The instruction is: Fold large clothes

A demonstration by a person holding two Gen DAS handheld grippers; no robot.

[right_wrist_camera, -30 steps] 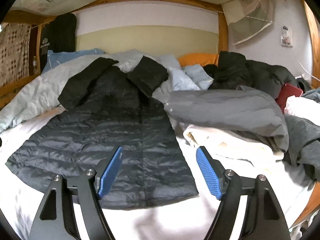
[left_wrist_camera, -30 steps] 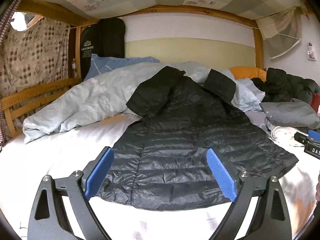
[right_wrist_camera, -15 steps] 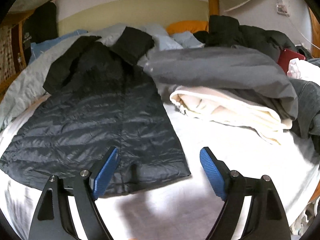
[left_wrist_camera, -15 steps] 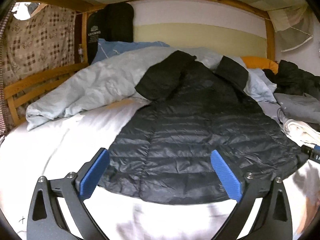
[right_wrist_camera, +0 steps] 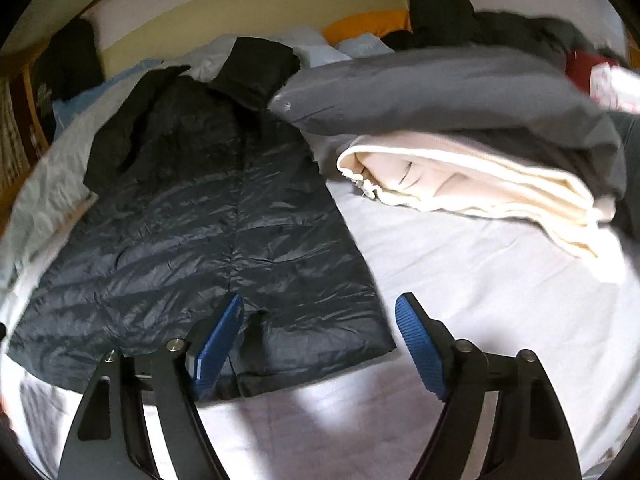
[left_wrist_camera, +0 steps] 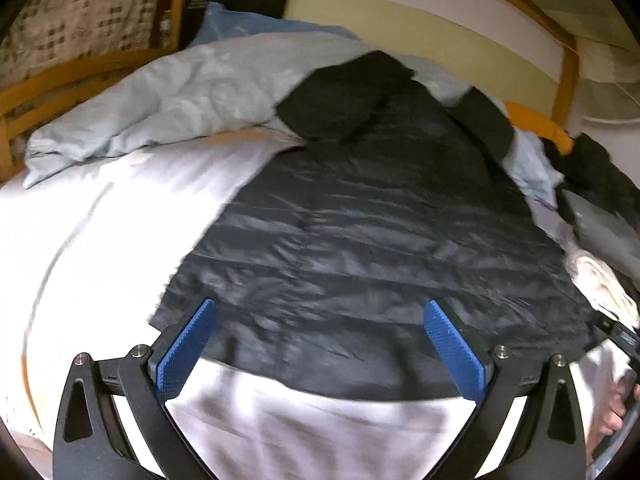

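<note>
White bedsheet (left_wrist_camera: 100, 248) spreads beneath both grippers. Left gripper (left_wrist_camera: 320, 344) gapes wide, empty, over the hem of the flat black quilted puffer jacket (left_wrist_camera: 360, 248). Right gripper (right_wrist_camera: 320, 344), jaws closing, empty, hovers above the jacket's near corner; folded cream blanket (right_wrist_camera: 480, 184) lies beyond, rightward.

The jacket (left_wrist_camera: 360, 248) lies flat on the sheet (left_wrist_camera: 100, 240), hem toward the cameras, collar at 12 o'clock resting on the duvet (left_wrist_camera: 168, 104). In the left wrist view, the duvet extends from the collar toward 10 o'clock, with the bed rail (left_wrist_camera: 60, 76) behind it. In the right wrist view, a clothes stack (right_wrist_camera: 460, 140) sits on the sheet at 2 o'clock from the jacket, just beside its right edge. A pillow (right_wrist_camera: 368, 26) lies behind the stack at 12 o'clock. The headboard (right_wrist_camera: 240, 8) stands behind everything.
</note>
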